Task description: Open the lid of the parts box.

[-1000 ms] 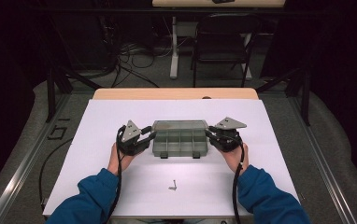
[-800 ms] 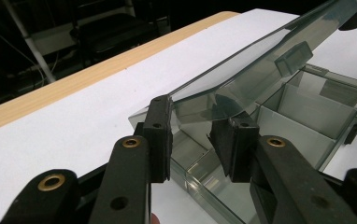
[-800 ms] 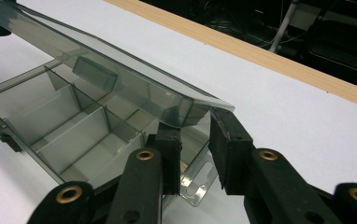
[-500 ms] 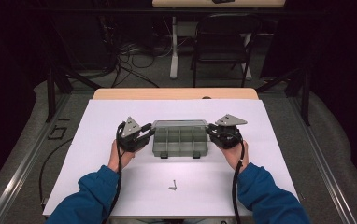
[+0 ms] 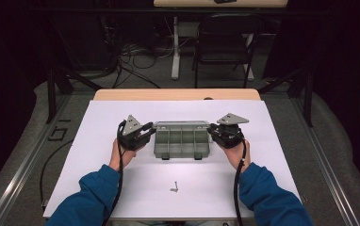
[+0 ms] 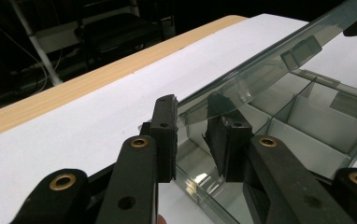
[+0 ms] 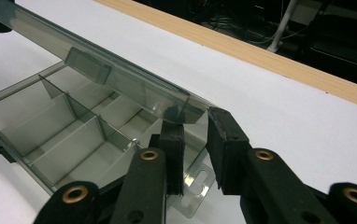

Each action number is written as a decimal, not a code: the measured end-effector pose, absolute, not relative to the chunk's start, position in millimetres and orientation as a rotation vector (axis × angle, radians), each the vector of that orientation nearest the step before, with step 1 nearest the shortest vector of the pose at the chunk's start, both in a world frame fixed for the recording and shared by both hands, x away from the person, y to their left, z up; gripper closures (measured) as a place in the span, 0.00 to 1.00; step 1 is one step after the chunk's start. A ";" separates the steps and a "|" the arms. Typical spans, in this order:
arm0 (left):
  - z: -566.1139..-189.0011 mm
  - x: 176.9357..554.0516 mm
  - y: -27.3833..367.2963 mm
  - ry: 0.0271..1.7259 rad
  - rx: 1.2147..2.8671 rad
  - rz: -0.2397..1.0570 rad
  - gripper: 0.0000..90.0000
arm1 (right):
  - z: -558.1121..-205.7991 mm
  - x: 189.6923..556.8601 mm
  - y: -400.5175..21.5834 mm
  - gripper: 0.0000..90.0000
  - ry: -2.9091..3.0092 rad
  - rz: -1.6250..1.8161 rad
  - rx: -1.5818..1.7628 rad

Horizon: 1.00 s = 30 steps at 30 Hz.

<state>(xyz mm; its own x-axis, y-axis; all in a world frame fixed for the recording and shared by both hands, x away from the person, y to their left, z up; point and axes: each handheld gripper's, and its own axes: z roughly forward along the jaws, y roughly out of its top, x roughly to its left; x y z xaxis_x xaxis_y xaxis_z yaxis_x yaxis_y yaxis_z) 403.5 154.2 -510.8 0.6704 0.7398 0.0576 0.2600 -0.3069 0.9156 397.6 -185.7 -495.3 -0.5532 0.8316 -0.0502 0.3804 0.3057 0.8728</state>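
Quick status from my end: the clear compartment box (image 5: 182, 140) sits mid counter (image 5: 282, 155) on the white sheet, and I've got a gripper on each short end. Left gripper (image 6: 196, 135) has been closing over the last sec, jaws either side of the lid (image 6: 270, 60) corner, lid edge running between them. Looks like it's pinching the lid, tho I can't swear the pads are fully pressing. Right gripper (image 7: 196, 140) is narrowed around the other lid corner the same way, jaws straddling the clear edge near the hang tab.

Progress imo: lid's already lifted off the base, tilted up at an angle, so the latches at the front are undone. Compartments look empty afaict. What's left is swinging the lid the rest of the way (open or shut, hard to call from here) and letting go. There's also a small screw (image 5: 174, 187) lying loose on the sheet near me, well apart from the box, prob needs to go in at some pt.
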 end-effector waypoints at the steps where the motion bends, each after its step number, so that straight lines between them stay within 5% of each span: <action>1: -510.4 404.0 154.3 0.786 1.873 0.596 0.80 | -495.2 398.1 -185.6 0.85 2.074 1.185 1.069; 30: -499.9 421.1 153.3 0.804 1.904 0.594 0.84 | -488.8 416.2 -182.9 0.85 2.068 1.180 1.123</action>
<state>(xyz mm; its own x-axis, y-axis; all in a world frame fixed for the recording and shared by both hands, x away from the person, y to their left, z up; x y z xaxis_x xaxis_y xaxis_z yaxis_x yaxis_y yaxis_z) 421.1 153.3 -499.9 0.6655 0.7435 0.0657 0.2816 -0.3316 0.9004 416.2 -182.9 -488.8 -0.5323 0.8462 -0.0246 0.4095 0.2828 0.8674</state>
